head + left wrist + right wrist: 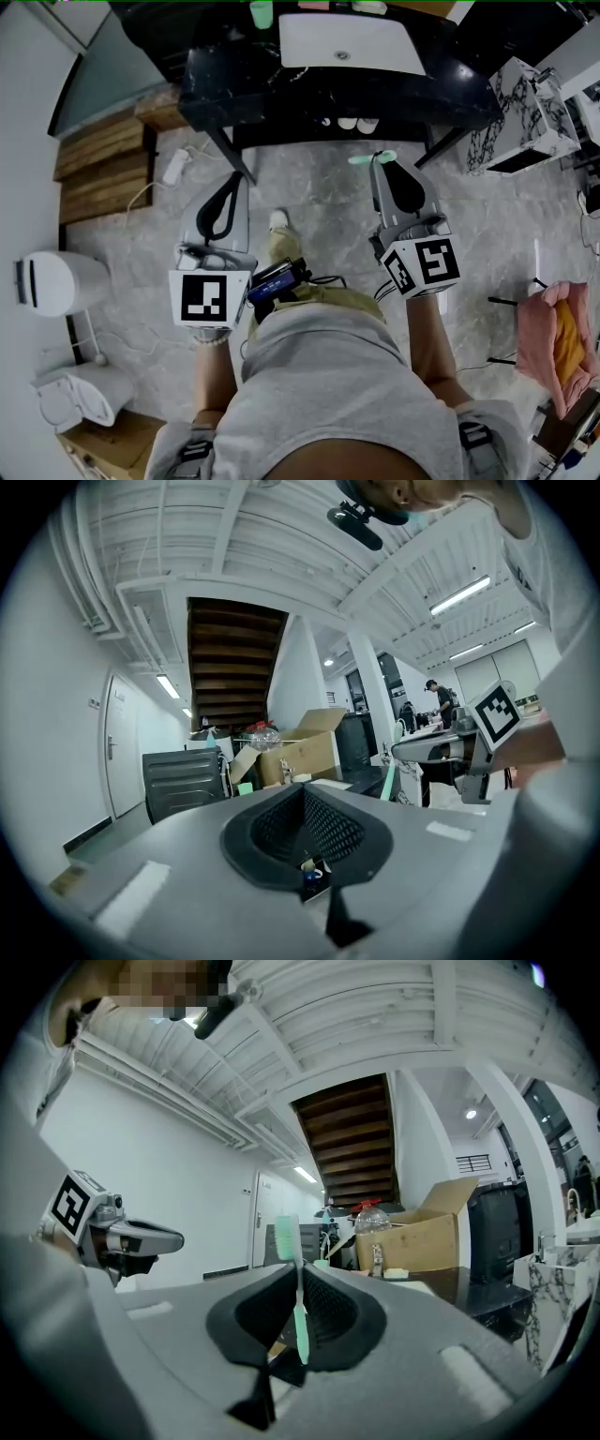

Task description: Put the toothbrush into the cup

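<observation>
Right gripper [296, 1269] was pinching the skinny mint toothbrush [284, 1237] mid-handle, bristles poking past its tips, and it looked light, stiff and kinda slick, so mid-handle seemed the right hold; left gripper [305, 794] was pressed together on nothing, cup [261, 13] well ahead of both.

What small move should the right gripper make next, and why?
Probably carry the right gripper forward and leftward toward the green cup on the counter: its jaws clamp the toothbrush, while the cup stands far ahead, left of the sink.
</observation>
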The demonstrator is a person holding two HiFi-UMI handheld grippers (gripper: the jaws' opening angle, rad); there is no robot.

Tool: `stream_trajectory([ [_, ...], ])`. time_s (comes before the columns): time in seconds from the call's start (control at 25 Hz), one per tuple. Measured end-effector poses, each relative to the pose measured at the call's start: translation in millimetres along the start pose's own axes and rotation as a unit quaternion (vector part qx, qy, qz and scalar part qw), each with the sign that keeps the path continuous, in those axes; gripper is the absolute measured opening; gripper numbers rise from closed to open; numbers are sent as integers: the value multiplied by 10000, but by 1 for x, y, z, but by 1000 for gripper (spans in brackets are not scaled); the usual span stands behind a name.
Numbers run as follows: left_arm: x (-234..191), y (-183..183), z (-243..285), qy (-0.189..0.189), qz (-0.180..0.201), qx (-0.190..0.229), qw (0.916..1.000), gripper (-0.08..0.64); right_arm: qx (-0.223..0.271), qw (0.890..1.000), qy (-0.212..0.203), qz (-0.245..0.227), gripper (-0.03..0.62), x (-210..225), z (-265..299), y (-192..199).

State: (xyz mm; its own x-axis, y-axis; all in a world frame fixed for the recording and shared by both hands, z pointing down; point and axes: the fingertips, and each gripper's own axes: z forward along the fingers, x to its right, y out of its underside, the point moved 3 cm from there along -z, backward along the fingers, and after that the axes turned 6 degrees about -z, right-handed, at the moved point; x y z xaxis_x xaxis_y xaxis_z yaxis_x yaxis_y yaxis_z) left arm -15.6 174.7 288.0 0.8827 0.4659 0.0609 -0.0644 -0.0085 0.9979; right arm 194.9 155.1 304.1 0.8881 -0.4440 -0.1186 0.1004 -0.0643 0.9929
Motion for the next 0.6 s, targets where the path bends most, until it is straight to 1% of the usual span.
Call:
stream_trajectory([
  [0.08,-8,2,11,42,27,-99,9999,9,-27,9999,102,-21,23,5,11,1],
  [0.16,-16,1,24,99,5,-58,9999,9,-27,9999,155,-44,23,8,22,1],
  [0.32,-35,-1,50,191,-80,118,9997,9,-59,9998,169,-120,23,15,51,-2],
  [0.48,-58,1,77,209,-87,0,9997,9,-76,9997,156,-155,23,23,86,-6],
  [0.6,-76,-2,99,247,-131,54,9996,9,-99,9997,164,-168,23,29,113,-8],
])
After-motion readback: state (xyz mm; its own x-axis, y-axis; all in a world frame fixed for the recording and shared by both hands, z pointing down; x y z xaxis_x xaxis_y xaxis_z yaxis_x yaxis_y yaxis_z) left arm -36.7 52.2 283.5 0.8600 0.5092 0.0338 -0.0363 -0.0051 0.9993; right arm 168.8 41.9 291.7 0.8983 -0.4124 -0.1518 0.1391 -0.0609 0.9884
